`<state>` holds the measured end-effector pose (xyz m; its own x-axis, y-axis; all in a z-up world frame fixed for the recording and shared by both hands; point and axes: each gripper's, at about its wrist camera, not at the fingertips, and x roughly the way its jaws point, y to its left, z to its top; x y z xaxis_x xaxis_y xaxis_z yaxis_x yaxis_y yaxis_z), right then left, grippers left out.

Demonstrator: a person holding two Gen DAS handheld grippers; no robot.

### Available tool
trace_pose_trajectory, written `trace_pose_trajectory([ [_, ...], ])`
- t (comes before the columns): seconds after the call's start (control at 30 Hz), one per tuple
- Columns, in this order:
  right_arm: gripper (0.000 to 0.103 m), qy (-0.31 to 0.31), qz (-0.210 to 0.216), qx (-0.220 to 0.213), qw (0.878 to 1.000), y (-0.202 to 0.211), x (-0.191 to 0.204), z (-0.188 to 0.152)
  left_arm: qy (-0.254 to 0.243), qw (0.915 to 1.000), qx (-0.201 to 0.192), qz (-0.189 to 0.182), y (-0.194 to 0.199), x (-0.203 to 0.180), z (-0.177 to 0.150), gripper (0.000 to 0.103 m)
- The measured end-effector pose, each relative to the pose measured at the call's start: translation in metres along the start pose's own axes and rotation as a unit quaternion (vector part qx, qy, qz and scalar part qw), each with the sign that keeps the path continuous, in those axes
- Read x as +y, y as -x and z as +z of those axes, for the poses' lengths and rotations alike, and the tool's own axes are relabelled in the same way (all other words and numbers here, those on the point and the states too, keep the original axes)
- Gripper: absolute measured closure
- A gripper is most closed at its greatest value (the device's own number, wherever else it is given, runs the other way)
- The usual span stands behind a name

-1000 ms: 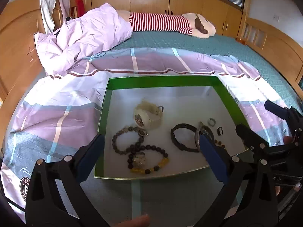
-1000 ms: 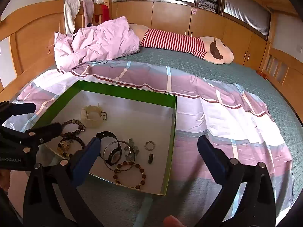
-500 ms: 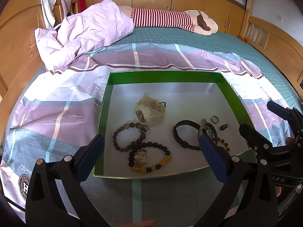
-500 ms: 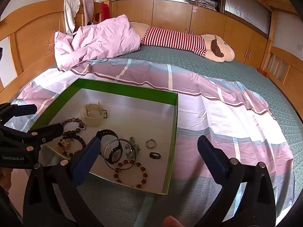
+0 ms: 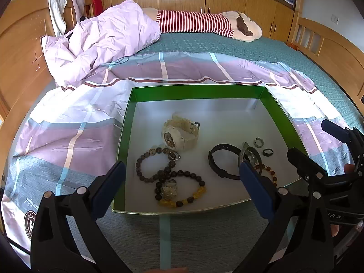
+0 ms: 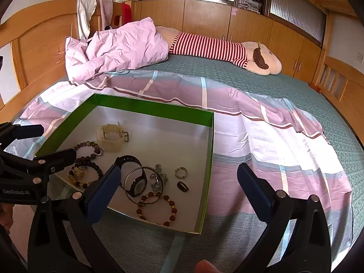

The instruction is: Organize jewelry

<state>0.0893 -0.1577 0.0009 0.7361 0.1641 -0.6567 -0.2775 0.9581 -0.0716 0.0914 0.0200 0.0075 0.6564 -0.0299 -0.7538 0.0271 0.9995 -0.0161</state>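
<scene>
A green box point(image 5: 195, 89) with a white floor lies on the bed; it also shows in the right wrist view point(image 6: 157, 111). Inside lie a cream watch point(image 5: 180, 134), dark bead bracelets point(image 5: 157, 166), a black watch point(image 5: 224, 163), a metal bangle point(image 6: 143, 184), a silver ring point(image 5: 258, 142), a dark ring point(image 5: 267, 152) and an amber bead bracelet point(image 6: 157, 208). My left gripper point(image 5: 182, 182) is open and empty above the box's near edge. My right gripper point(image 6: 177, 184) is open and empty over the box's right part; it also shows in the left wrist view point(image 5: 318, 145).
A plaid sheet point(image 6: 261, 136) covers the near half of the green bed. A crumpled pink duvet point(image 5: 107, 38) and a striped plush toy point(image 5: 204, 25) lie at the back. Wooden bed boards and cupboards surround the bed.
Both cameras have drawn back and up a little, so the box sits slightly lower and farther in view. Both grippers stay open and empty.
</scene>
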Motion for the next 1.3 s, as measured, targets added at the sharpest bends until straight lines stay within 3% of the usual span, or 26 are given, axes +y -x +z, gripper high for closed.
trace_pose_trajectory([
  [1.3, 0.003, 0.001, 0.0, 0.002, 1.0, -0.0013, 0.0019, -0.002, 0.0, 1.0, 0.004, 0.003, -0.0022, 0.0036, -0.0013, 0.004],
])
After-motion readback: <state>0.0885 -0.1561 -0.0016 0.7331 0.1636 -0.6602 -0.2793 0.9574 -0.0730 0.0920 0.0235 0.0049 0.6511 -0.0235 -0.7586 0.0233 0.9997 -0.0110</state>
